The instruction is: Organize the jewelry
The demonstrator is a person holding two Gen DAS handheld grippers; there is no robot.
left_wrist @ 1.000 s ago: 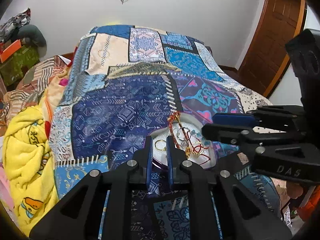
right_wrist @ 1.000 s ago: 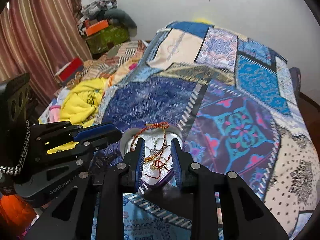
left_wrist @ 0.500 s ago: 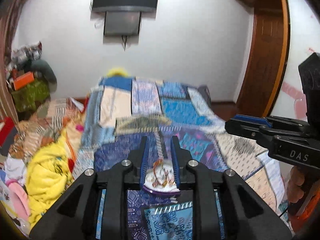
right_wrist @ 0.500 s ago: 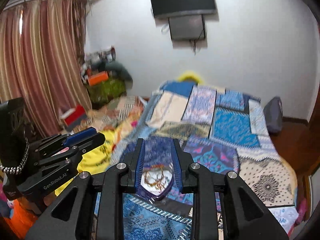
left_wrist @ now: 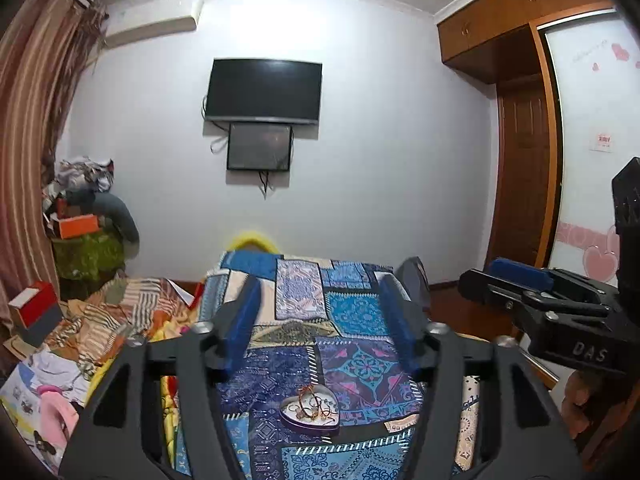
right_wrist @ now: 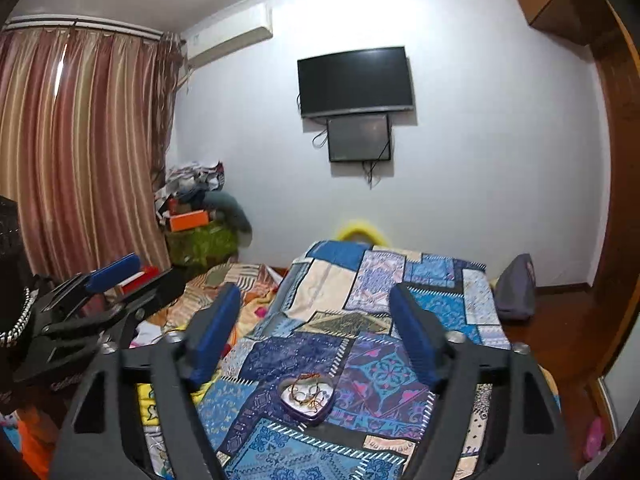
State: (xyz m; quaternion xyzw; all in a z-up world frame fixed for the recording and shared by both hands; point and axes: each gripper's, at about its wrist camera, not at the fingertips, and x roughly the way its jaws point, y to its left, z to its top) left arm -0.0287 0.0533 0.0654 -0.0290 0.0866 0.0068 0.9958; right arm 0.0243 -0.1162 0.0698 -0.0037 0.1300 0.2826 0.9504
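Both my claws are spread wide and empty, left claw and right claw, held high and well back. The heart-shaped tin of tangled jewelry sits near the bed's foot edge, presumably kept together there for sorting.

Home bedroom: bed under patchwork quilt; wall TV; curtain; wardrobe; clothes pile in corner.

Wall-mounted television, patchwork bedspread, striped curtains, yellow blanket, wooden wardrobe
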